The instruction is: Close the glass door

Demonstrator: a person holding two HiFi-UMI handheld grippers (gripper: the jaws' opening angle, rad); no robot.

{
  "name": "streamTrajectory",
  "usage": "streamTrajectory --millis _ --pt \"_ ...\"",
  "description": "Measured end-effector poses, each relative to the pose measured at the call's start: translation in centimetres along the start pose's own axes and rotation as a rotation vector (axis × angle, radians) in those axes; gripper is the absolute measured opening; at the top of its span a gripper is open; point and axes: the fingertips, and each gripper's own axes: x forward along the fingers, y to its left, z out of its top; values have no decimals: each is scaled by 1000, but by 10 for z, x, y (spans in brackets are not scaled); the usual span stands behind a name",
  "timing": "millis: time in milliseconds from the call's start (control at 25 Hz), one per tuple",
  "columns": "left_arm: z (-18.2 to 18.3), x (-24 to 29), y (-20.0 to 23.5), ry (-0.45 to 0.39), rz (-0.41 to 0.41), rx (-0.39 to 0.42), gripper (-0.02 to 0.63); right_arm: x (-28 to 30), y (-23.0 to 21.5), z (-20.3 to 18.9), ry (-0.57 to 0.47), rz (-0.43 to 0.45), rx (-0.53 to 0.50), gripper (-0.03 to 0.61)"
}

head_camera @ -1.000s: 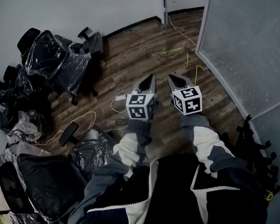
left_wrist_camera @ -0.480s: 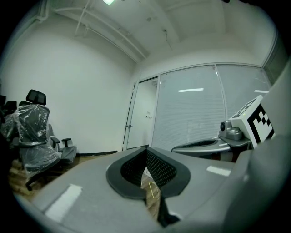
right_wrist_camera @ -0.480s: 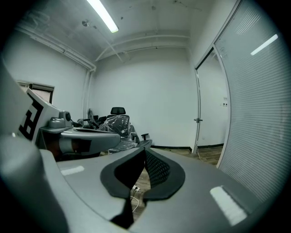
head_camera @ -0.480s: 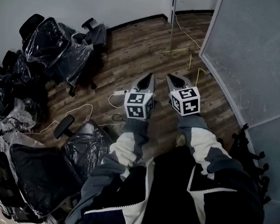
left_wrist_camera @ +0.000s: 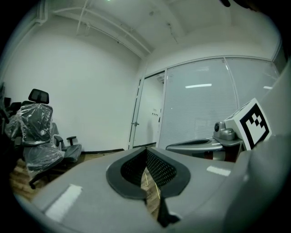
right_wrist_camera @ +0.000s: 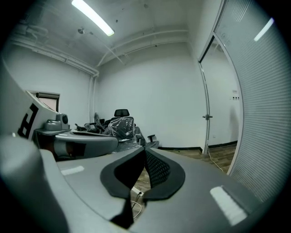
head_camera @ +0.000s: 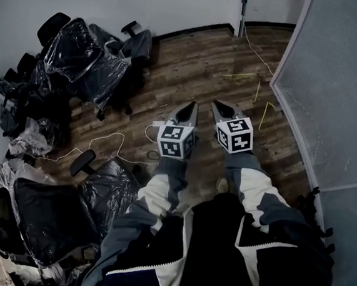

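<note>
The approach is in hand. The left gripper (head_camera: 190,106) and right gripper (head_camera: 219,106), both pinched together on nothing, point toward the clear, metal-handled glass door (right_wrist_camera: 222,113), well ahead (beside the frosted partition (head_camera: 334,91)). Next, the person likely needs to get closer and reach its handle edge.

The left gripper (head_camera: 190,106) and right gripper (head_camera: 217,105) are being held side by side at frame centre, above wooden floor (head_camera: 192,65), left of a frosted glass panel (head_camera: 340,92).

We see a wooden floor (head_camera: 205,66), plastic-wrapped office chairs (head_camera: 86,61) crowding the white wall (head_camera: 148,4), and a strip light (right_wrist_camera: 93,18) glowing overhead.
</note>
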Motion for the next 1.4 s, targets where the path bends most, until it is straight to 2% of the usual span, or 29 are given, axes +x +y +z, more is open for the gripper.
streamTrajectory --millis 240,440,600,800,1080,1400 --pt "18 77 6 2 56 0 0 38 -72 23 -16 46 -6 9" --pt "26 137 -7 12 36 16 0 56 -134 34 -30 45 6 9" --pt "23 169 -11 33 26 19 0 68 -163 32 -22 46 23 9" --pt "24 204 5 27 28 5 0 91 -188 31 -10 42 20 9" --pt "22 271 40 22 -35 -15 0 142 -230 35 9 -26 5 8" --pt "72 360 113 4 -156 25 0 232 -276 92 -15 -171 10 6"
